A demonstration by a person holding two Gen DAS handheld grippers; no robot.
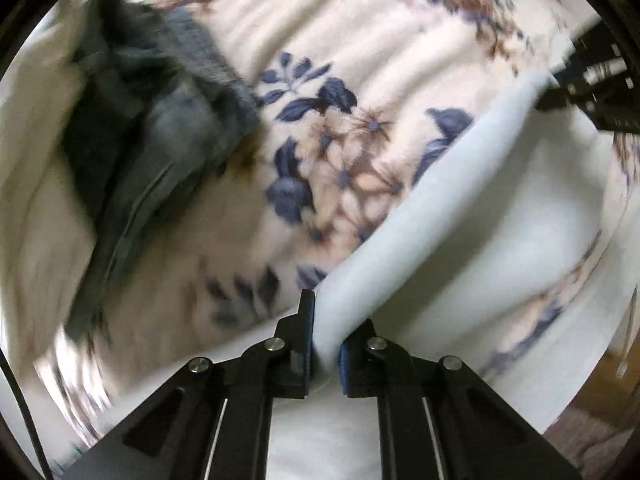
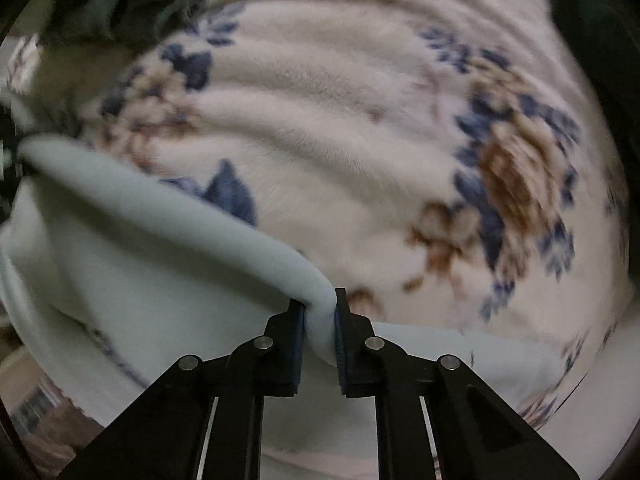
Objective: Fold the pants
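Note:
A pale white fleece garment (image 1: 460, 208) stretches as a taut folded edge between my two grippers, lifted a little above the bed. My left gripper (image 1: 326, 332) is shut on one end of that edge. My right gripper (image 2: 320, 308) is shut on the other end of the same white fabric (image 2: 140, 240), and in the left wrist view it shows at the upper right (image 1: 592, 88). A crumpled dark grey pair of pants (image 1: 160, 132) lies apart on the bed, to the left. The picture is blurred.
A cream fleece blanket with blue and brown flowers (image 1: 360, 40) (image 2: 340, 120) covers the bed under everything. Dark cloth (image 2: 112, 0) lies at the far left corner in the right wrist view. Brown floor (image 1: 580, 432) shows past the bed's edge.

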